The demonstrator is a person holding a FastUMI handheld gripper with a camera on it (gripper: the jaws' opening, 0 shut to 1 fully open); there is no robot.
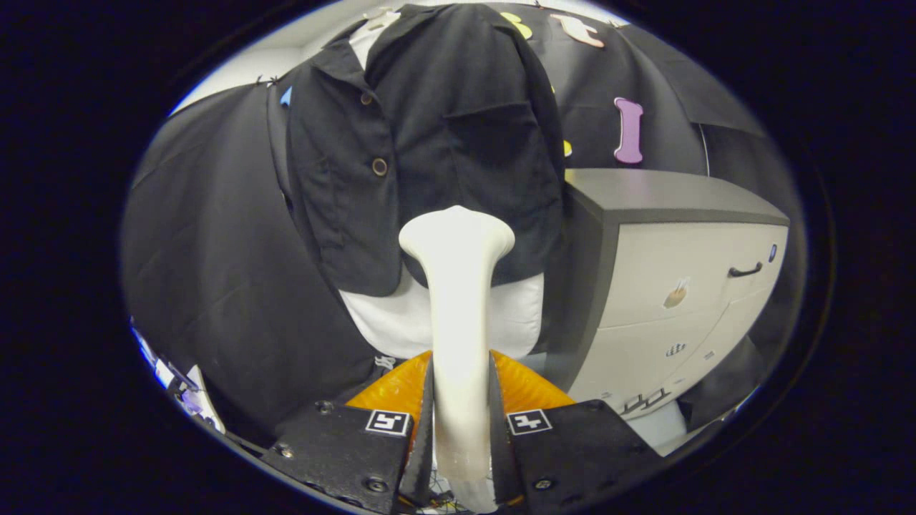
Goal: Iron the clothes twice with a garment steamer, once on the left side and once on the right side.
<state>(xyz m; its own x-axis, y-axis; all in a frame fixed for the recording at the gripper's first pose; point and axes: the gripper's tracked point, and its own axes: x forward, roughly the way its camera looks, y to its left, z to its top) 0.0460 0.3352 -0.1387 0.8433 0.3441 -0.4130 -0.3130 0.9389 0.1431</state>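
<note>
Hand-held gripper (461, 422): both fingers clamped on the handle of the garment steamer (458, 315), one finger pressing on each side of it. The handle runs straight ahead from between the fingers toward 12 o'clock and widens into a flat, broad head.

Steamer head: sits against the lower part of the black shirt (436, 143), near the bottom hem, on the panel at the 1 o'clock side of the button line. Whether the head actually touches the cloth or sits just off it, cannot tell.

Black shirt: hangs upright beyond the fingers, short-sleeved, collar at the top, a chest pocket (494, 132) above the steamer head. Two round buttons (379, 167) show along the front edge at about 11 o'clock from the head. The front is partly open; the panel toward 10 o'clock hangs a little lower and overlaps forward.

White form (401, 322): shows below the shirt hem on both sides of the steamer handle, and again at the open collar.

Orange piece (390, 390): just ahead of the fingers, under the handle, spreading to either side.

Cabinet (687, 286): at 2 to 3 o'clock of the shirt, just beside it; dark top, pale drawer fronts, a dark handle (746, 270) on the upper drawer.
</note>
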